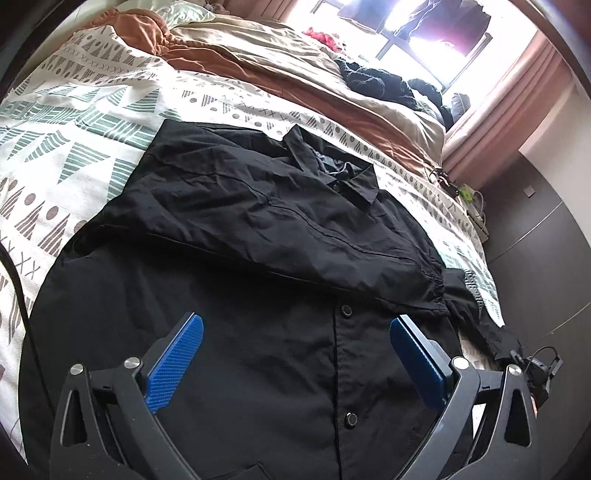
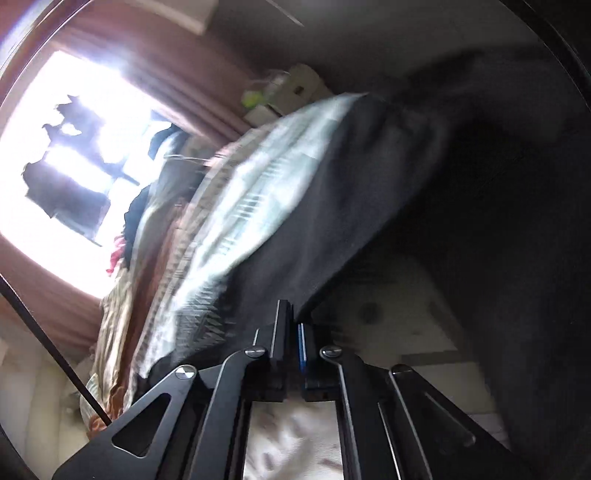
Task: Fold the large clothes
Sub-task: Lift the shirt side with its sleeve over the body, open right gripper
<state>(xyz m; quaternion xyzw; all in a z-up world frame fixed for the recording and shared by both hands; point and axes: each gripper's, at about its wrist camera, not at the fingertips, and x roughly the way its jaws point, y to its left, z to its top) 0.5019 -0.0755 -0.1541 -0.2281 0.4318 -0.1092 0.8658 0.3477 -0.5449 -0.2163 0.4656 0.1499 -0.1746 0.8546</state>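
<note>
Black button-front shirt (image 1: 258,236): collared, wrinkled, lying front-up on the patterned bedspread (image 1: 92,110); one side folded across the chest, cuffed sleeve trailing off the bed's edge.

Left wrist view: looks down at a slant, from close above, over a black shirt (image 1: 258,240) spread on the patterned bedsheet (image 1: 74,122); window (image 1: 417,33) at upper right of frame. Right wrist view: strongly rolled and blurred, very close to dark cloth (image 2: 332,206); the same window (image 2: 74,155) sits at left of frame. Both views take in window, curtain, sheet and rumpled bedding.
</note>
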